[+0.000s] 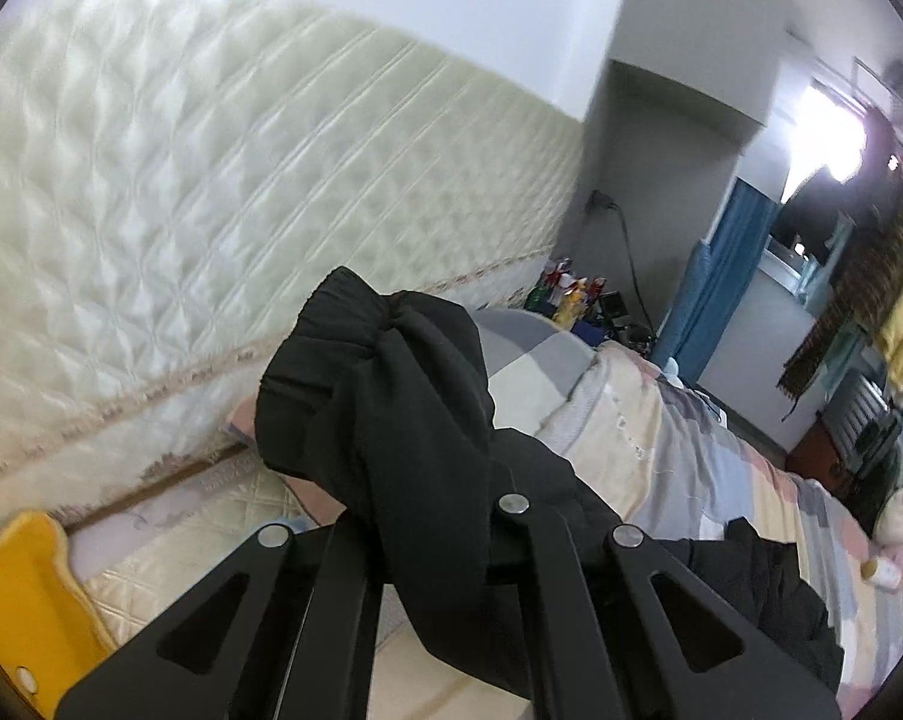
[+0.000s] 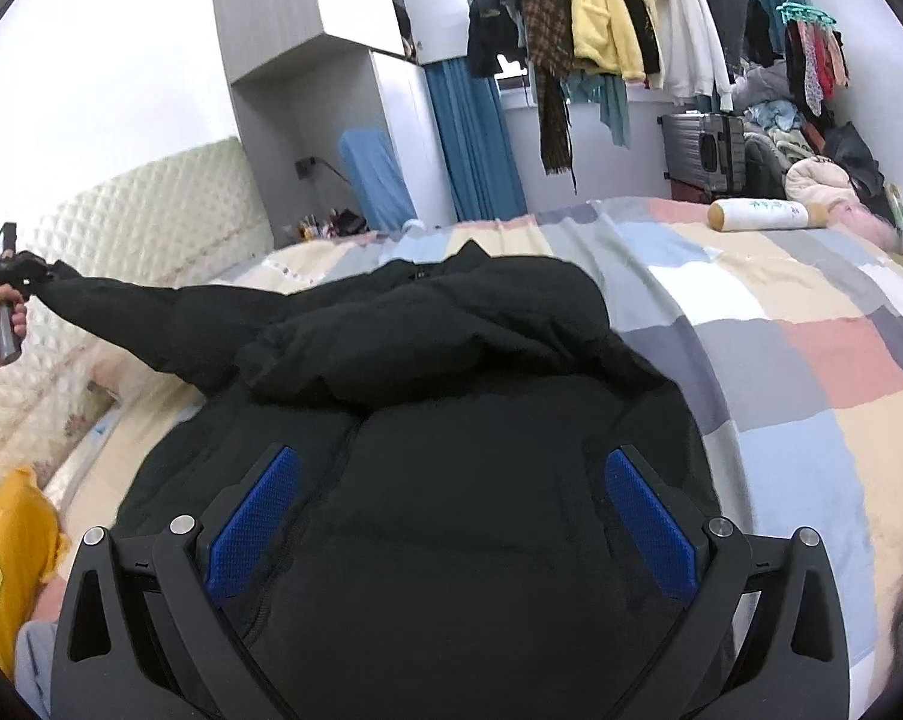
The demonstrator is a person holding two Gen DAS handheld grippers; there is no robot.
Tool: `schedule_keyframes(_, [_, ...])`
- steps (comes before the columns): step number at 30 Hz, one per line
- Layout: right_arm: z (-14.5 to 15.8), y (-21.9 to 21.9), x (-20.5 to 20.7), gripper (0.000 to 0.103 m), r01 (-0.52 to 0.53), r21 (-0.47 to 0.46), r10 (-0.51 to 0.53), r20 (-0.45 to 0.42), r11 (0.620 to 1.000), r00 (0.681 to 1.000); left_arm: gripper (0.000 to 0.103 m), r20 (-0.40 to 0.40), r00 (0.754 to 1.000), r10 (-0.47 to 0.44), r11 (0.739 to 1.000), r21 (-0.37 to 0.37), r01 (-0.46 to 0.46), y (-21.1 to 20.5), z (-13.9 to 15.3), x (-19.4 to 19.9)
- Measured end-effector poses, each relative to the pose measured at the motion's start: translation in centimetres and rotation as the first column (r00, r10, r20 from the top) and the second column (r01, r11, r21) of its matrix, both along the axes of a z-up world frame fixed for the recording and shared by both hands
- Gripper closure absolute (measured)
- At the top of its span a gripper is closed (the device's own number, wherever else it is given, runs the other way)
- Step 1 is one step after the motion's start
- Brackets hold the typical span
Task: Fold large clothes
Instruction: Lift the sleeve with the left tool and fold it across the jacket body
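Observation:
A large black padded jacket (image 2: 451, 372) lies on the bed, its hood bunched toward the far side. My left gripper (image 1: 433, 516) is shut on the black sleeve's cuff (image 1: 355, 372), which drapes over the fingers and hides the fingertips. In the right wrist view the left gripper (image 2: 22, 279) holds that sleeve (image 2: 151, 312) stretched out and lifted to the left, near the headboard. My right gripper (image 2: 451, 516) is open, its blue pads (image 2: 649, 528) spread wide just above the jacket's body, with nothing between them.
The bed has a patchwork checked cover (image 2: 781, 330). A cream quilted headboard (image 1: 181, 210) stands at the left. A yellow item (image 2: 7, 552) lies at the bed's near left. A cylindrical pillow (image 2: 763, 215) lies at the far edge. Clothes hang on a rack (image 2: 601, 18) behind.

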State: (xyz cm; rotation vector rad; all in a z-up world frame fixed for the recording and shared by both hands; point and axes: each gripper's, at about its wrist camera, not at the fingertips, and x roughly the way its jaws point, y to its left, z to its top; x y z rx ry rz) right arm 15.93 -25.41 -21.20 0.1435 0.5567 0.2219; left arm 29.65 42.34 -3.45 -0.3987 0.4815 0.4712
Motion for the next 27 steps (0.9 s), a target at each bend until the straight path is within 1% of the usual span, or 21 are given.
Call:
schedule_keyframes(2, [0.4,-0.4,-0.3,0.0,-0.001,0.001,0.001,0.016,1.0,1.0,0.1,0.001,1.0,-0.016,0.999,0.039,0.016,-1.7,1.5,-0.2])
schedule_keyframes(4, [0.6,-0.8,-0.5,0.0,-0.005,0.006,0.004,0.025,1.0,1.0,0.1,-0.009,0.999,-0.033,0.995,0.099,0.034,-4.0,2.9,-0.2])
schedule_keyframes(7, [0.9,-1.6,-1.0,0.0,-0.017,0.023,0.016,0.039,1.0,0.999,0.1,-0.018,0.997,-0.077,0.981,0.176,0.079,-8.3,5.6,-0.2])
schedule_keyframes(12, [1.5,-2.4,-1.7,0.0,-0.036,0.015,0.035,0.067,0.999,0.997,0.1,-0.027,0.988,-0.15,0.947,0.282,0.152,-15.3,8.6,0.3])
schedule_keyframes(15, [1.7,-3.0,-2.1,0.0,-0.031,-0.004,0.031,0.09,1.0,0.995,0.1,-0.024,0.975,-0.222,0.92,0.327,0.217,-20.3,9.8,0.8])
schedule_keyframes(19, [1.8,-4.4,-2.3,0.0,-0.022,0.023,0.02,0.093,1.0,0.995,0.099,-0.021,0.954,-0.298,0.892,0.348,0.286,-25.9,10.4,1.5])
schedule_keyframes(22, [1.9,-5.4,-2.2,0.0,-0.008,0.042,0.004,0.094,0.999,0.996,0.099,-0.024,0.935,-0.354,0.867,0.368,0.338,-30.2,10.2,2.2])
schedule_keyframes(25, [2.1,-6.3,-2.3,0.0,-0.009,0.072,0.001,0.104,0.997,0.995,0.099,-0.041,0.913,-0.406,0.835,0.39,0.389,-34.7,9.3,3.0])
schedule_keyframes(26, [2.2,-6.7,-2.4,0.0,-0.011,0.085,0.002,0.109,0.996,0.994,0.099,-0.049,0.902,-0.429,0.819,0.399,0.412,-36.4,8.4,3.3])
schedule_keyframes(27, [2.2,-6.9,-2.5,0.0,-0.012,0.091,0.002,0.112,0.996,0.994,0.099,-0.052,0.897,-0.44,0.812,0.404,0.422,-37.4,8.0,3.5])
